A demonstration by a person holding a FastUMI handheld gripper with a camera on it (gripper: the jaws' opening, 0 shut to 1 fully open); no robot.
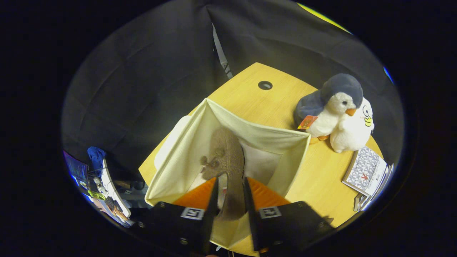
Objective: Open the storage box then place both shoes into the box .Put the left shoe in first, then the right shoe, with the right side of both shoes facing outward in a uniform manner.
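Observation:
A cream fabric storage box (200, 142) stands open on the wooden table (250, 96). A brown suede shoe (226, 157) with a small bow hangs toe-down inside the box, its heel end between my fingers. My gripper (230, 187) is shut on the shoe's heel, directly above the box opening. The box floor shows pale beside the shoe. I cannot tell whether a second shoe lies in the box.
A grey and white plush penguin (330, 103) and a white plush duck (353, 132) sit on the table just beyond the box's right corner. Patterned booklets (367, 171) lie at the table's right edge. A cable hole (265, 85) is at the far side. Cluttered items (103, 192) lie off the table, left.

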